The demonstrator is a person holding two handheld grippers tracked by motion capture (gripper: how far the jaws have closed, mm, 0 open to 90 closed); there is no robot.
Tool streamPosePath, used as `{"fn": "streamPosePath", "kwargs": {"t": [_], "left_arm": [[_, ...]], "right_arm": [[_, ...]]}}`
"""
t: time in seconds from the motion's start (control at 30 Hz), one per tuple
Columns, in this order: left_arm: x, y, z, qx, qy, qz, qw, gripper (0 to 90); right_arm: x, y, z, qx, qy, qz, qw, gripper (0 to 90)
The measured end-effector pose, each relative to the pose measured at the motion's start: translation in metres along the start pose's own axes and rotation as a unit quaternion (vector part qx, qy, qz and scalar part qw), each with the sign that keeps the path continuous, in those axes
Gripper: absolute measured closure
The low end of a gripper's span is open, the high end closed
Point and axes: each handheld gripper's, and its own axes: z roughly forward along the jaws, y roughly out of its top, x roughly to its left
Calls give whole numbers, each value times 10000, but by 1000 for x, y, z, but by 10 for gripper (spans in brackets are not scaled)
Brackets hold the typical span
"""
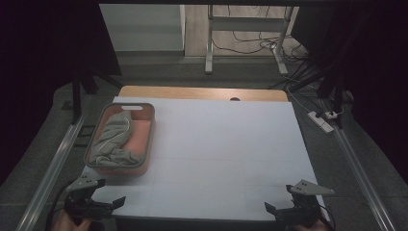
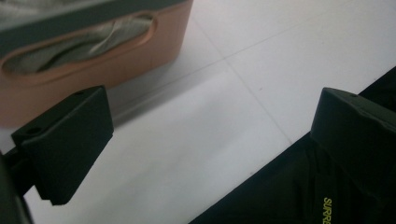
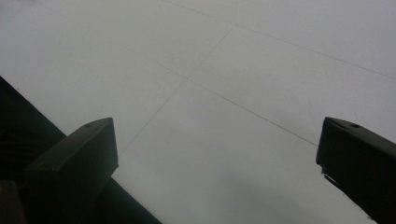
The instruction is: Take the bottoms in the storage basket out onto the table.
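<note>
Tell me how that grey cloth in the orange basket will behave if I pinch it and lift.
The grey cloth lies crumpled and folded in the orange basket, so it will probably hang limp and unfold as it rises. It looks light. A trailing end may drag over the rim, perhaps tugging the basket.

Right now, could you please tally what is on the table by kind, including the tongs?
Baskets: 1, orange basket with a grey rim
Cloths: 1, grey cloth lying in it
Tongs: 2, left tongs and right tongs, both open
Total: 4
</note>
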Motion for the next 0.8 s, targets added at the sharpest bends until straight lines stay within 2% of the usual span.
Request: {"fn": "streamPosePath", "kwargs": {"t": [0.43, 0.63, 0.8], "left_arm": [[2, 6, -1, 39, 55, -59, 10000, 0], [2, 12, -2, 10, 243, 48, 9997, 0], [2, 16, 3, 103, 210, 82, 9997, 0]], "right_arm": [[-1, 0, 0, 18, 13, 17, 10000, 0], [0, 0, 1, 42, 14, -1, 10000, 0], [0, 0, 1, 90, 6, -21, 10000, 0]]}}
